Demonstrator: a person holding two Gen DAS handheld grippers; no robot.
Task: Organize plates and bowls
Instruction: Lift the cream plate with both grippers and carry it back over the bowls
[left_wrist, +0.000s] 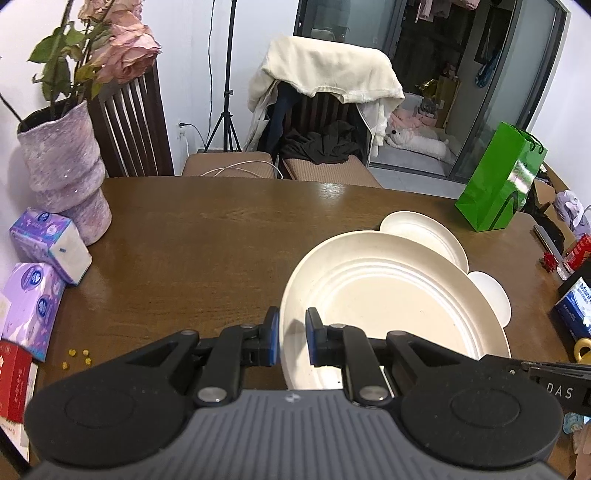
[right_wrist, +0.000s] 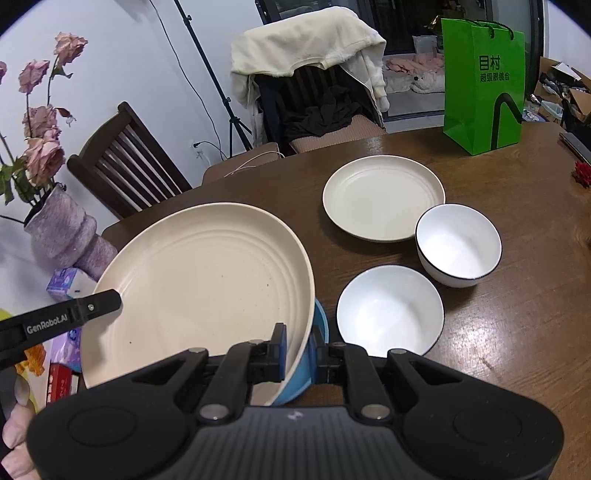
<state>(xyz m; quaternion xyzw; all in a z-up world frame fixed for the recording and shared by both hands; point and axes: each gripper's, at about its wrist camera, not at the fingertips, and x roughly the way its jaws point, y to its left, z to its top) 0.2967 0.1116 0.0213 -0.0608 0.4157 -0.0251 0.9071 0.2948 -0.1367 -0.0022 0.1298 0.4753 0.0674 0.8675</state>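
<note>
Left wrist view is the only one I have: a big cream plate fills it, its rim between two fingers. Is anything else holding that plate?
Observer: Yes. In the right wrist view, the right gripper pinches the big cream plate at the opposite rim.
Operator: Is the plate cream underneath too?
Observer: A blue layer shows under its rim by those fingers. I cannot tell whether it is a second dish or the plate's underside.
Operator: There's a sliver of white behind the plate. What is it?
Observer: There are two bowls on the table: a plain white bowl and a dark-rimmed bowl. I cannot tell which one your sliver is.
</note>
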